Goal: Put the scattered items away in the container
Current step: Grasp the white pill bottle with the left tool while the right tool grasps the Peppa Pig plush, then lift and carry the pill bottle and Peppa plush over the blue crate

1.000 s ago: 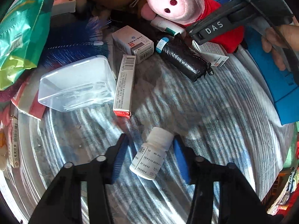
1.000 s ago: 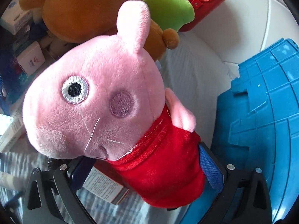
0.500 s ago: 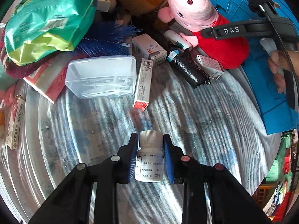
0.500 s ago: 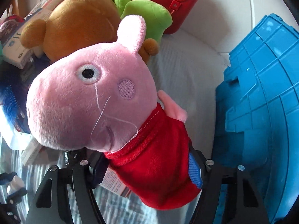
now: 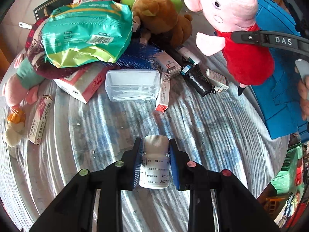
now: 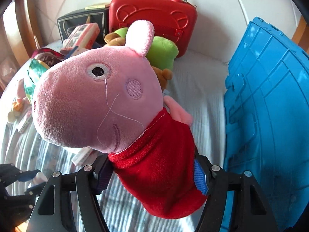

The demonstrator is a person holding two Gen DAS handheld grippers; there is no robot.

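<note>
Clear box [image 5: 132, 85] left of carton [image 5: 163, 92], crate [image 5: 278, 89] far right, suitcase [image 6: 152, 17] behind

"DAS" stands in white on the black right gripper's arm [image 5: 270, 39], and the white bottle's label [image 5: 155, 171] shows "1250" and "202", the rest too small.

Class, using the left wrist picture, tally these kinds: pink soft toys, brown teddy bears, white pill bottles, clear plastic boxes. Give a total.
Pink soft toys: 2 (pig plush in red dress, pink plush in green top at the left edge)
Brown teddy bear: 1
White pill bottle: 1
Clear plastic box: 1
Total: 5
</note>
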